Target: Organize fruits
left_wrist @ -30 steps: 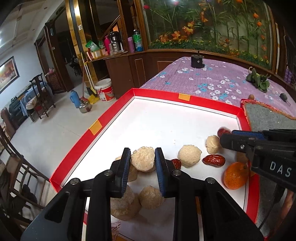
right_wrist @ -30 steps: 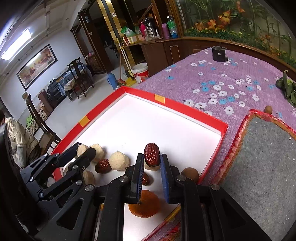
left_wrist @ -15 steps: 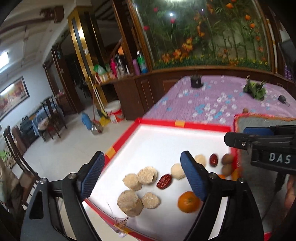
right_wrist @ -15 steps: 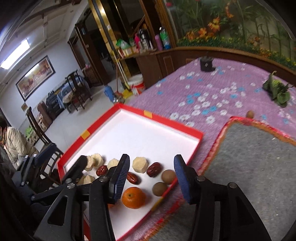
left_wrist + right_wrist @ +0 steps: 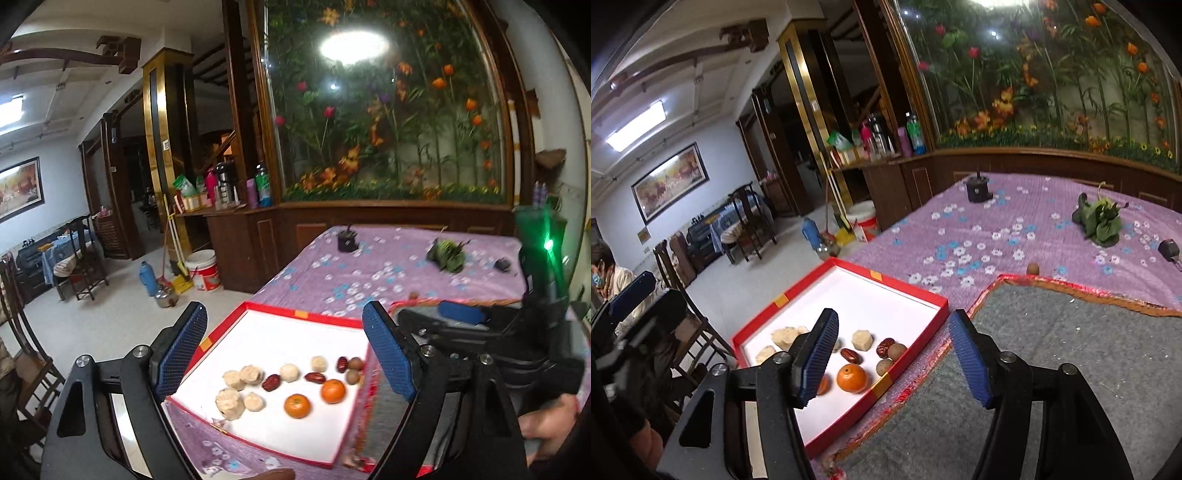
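Left wrist view: left gripper [image 5: 284, 347] spread wide, blue pads [image 5: 181, 350] far apart, nothing between them, raised well above the red-rimmed tray [image 5: 295, 315]. Framed between the fingers, on the tray's white floor: five pale lumpy pieces [image 5: 242, 376] clustered toward the left, another pale piece [image 5: 318, 363] farther right, three dark red dates [image 5: 271, 382], two small brown round fruits [image 5: 352, 371] near the tray's right wall, and two oranges [image 5: 297, 406] nearest the camera, side by side but apart. None of it touched by either tool. At right, the right gripper [image 5: 458, 314] seen from the side, a blue pad visible, held over the grey mat [image 5: 388, 398] beside the tray. Beyond, a purple flowered tablecloth [image 5: 388, 266] with a green leafy bundle [image 5: 447, 254] and a small black object [image 5: 347, 240].

Right wrist view: right gripper [image 5: 894, 354] likewise gaping wide and holding nothing, poised above the seam between tray [image 5: 905, 286] and grey mat [image 5: 1071, 332]. Left finger [image 5: 816, 354] overlapping the tray in the frame and hiding part of one orange; the other orange [image 5: 852, 377] in plain sight close to the near right wall, with dates [image 5: 884, 347], brown round fruits [image 5: 897, 350] and pale pieces [image 5: 862, 339] behind it. One small brown fruit [image 5: 1031, 268] alone on the tablecloth [image 5: 997, 236], just past the mat's far edge. Left gripper [image 5: 631, 295] at the far left edge, one blue pad showing, its opening not readable here.
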Motion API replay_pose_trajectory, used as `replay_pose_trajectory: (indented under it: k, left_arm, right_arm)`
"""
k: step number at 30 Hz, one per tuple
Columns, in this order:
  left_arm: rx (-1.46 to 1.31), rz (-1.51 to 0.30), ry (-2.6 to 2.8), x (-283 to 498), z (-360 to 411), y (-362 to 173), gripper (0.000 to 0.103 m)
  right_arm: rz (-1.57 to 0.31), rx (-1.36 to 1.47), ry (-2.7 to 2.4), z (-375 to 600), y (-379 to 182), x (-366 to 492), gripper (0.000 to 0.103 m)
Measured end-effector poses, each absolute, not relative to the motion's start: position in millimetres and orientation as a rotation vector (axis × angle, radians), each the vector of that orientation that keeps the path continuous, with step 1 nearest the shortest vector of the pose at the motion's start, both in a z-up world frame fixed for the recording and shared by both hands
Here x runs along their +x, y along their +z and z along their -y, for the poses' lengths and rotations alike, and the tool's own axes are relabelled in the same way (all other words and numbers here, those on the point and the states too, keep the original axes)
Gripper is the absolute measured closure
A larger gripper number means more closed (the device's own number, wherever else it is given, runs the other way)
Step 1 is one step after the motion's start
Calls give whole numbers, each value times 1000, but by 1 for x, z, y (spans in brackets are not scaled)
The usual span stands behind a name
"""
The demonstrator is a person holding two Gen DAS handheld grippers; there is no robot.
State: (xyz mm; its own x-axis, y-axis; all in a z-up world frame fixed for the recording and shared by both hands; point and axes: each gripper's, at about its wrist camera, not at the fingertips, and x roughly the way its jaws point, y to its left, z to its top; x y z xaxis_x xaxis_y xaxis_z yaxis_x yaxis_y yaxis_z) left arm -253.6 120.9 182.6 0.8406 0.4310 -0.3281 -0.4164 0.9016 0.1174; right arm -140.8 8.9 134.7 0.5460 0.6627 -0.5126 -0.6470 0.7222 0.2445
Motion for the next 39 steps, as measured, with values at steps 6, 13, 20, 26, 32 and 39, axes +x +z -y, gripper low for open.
replay_pose_trajectory:
  k: [6, 13, 20, 26, 32, 39]
  left_arm:
    - [37, -325, 432, -264, -102, 196, 13]
    - [14, -303, 432, -269, -96, 198, 0]
    - [12, -349, 427, -267, -97, 184, 0]
    - [3, -376, 435, -277, -106, 168, 0]
    - [-50, -416, 472, -282, -127, 152, 0]
    - [-41, -451, 533, -276, -140, 134, 0]
  right_arm:
    - [-569, 37, 792, 8, 149, -162, 38]
    - [-513, 48, 780, 31, 165, -173, 36]
    - [-482, 31, 765, 46, 165, -188, 35]
    - [-508, 36, 763, 52, 157, -193, 35]
    - [-515, 17, 773, 46, 151, -204, 35]
    - [-520, -46, 799, 30, 140, -216, 35]
